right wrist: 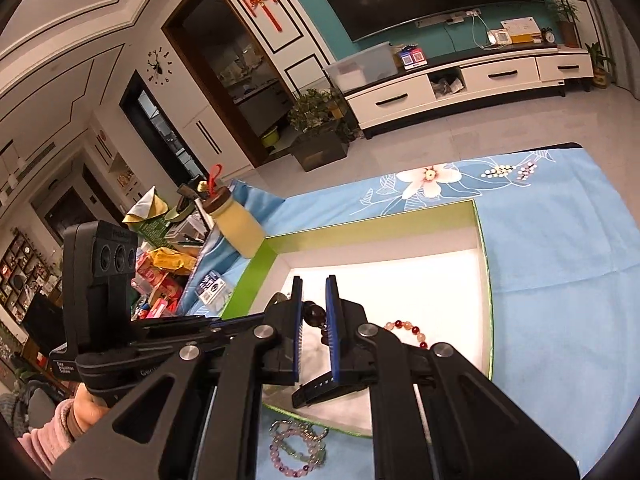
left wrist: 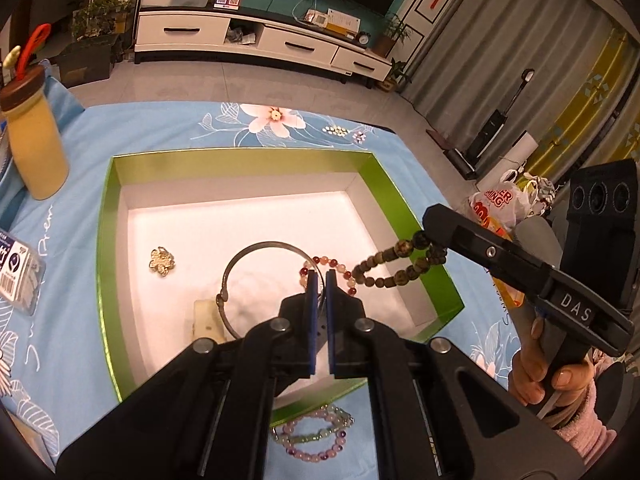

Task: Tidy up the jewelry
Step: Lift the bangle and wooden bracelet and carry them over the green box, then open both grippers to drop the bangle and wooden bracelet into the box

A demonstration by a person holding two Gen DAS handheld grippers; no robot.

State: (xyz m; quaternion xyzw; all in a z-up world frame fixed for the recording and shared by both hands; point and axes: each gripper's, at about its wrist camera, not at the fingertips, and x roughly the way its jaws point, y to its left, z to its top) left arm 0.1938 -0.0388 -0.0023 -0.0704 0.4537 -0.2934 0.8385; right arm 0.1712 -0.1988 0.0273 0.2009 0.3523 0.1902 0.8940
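**Dark bead bracelet held over the green box**

Seen from the left wrist: left gripper point(left wrist: 321, 280) low over the green box point(left wrist: 240, 162), blue pads nearly together with only a thin slit between, a metal bangle point(left wrist: 240, 264) passing right at the tips; whether pinched cannot be told. Right gripper point(left wrist: 430, 220) reaching in from the side, clamped on a dark bead bracelet point(left wrist: 394, 266) that hangs from its tip above the box's right wall. On the white floor of the box: a gold flower brooch point(left wrist: 162, 262) well apart to the left, a red bead bracelet point(left wrist: 332, 270) just beside the bangle, a pale block point(left wrist: 206, 316) under the bangle's near end. Outside the near wall, on the blue floral cloth point(left wrist: 160, 128), a pastel bead bracelet point(left wrist: 316, 434). Yellow jar point(left wrist: 34, 148) at far left.

Seen from the right wrist: right gripper point(right wrist: 315, 312) with dark beads point(right wrist: 314, 314) caught between its blue pads. Red bead bracelet point(right wrist: 406, 330) partly shown past the right finger, pastel bead bracelet point(right wrist: 296, 450) below. Brooch and bangle hidden here. Left gripper point(right wrist: 316, 392) crossing underneath, tips covered.
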